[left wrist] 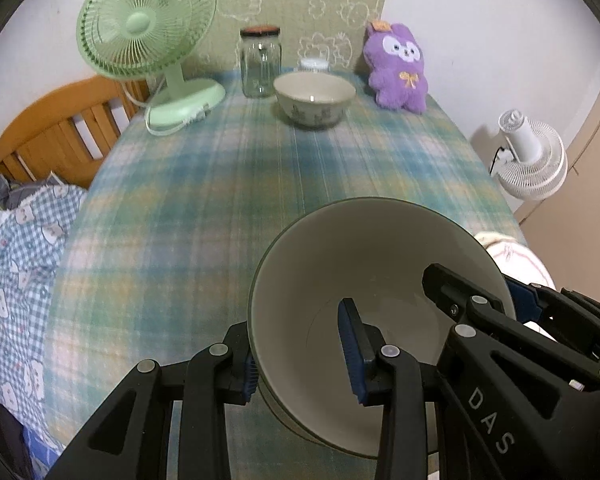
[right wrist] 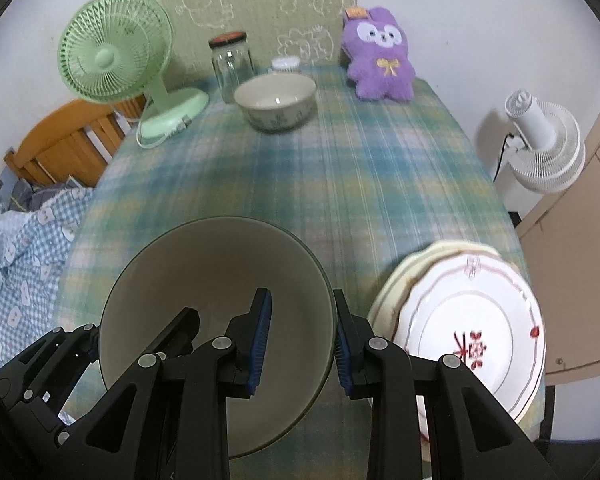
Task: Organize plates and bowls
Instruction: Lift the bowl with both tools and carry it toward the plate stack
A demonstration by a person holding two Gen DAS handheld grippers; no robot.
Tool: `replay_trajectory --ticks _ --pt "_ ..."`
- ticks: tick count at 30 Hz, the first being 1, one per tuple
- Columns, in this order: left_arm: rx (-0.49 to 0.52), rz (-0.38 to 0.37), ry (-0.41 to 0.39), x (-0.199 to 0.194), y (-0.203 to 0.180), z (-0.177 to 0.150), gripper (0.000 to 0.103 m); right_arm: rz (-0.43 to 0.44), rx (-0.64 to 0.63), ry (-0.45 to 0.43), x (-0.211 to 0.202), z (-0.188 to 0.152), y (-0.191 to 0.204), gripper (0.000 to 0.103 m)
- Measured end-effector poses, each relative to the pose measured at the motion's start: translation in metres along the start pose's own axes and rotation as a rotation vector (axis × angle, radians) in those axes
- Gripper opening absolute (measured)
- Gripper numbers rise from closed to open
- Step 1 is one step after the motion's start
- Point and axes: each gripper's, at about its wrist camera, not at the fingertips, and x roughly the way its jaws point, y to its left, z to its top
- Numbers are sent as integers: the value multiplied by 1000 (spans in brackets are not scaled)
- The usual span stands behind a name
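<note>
A large cream bowl with a dark rim (left wrist: 364, 280) (right wrist: 204, 280) is at the near end of the checked table. My left gripper (left wrist: 304, 356) straddles its left wall, one pad inside and one outside, with a gap around the wall. My right gripper (right wrist: 300, 344) straddles its right wall the same way and also shows in the left wrist view (left wrist: 480, 300). A smaller patterned bowl (left wrist: 314, 98) (right wrist: 276, 102) stands at the far end. A stack of white plates with red marks (right wrist: 468, 332) lies at the near right.
At the far end stand a green desk fan (left wrist: 148, 48) (right wrist: 116, 56), a glass jar (left wrist: 260, 62) (right wrist: 232, 64) and a purple plush toy (left wrist: 398, 68) (right wrist: 380, 56). A white floor fan (right wrist: 544, 140) stands right of the table. Bedding and a wooden bed frame (left wrist: 56, 128) lie left.
</note>
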Motion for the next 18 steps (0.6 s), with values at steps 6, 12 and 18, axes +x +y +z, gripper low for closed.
replay_trajectory --ticks 6,12,18 --pt "-21 -2 40 11 -1 -13 34 1 3 42 14 -11 -3 32" --pt "-22 3 41 14 -1 -13 34 5 7 47 19 -11 -4 32" --pt "16 29 35 13 -7 -15 35 13 40 64 25 -12 -10 32"
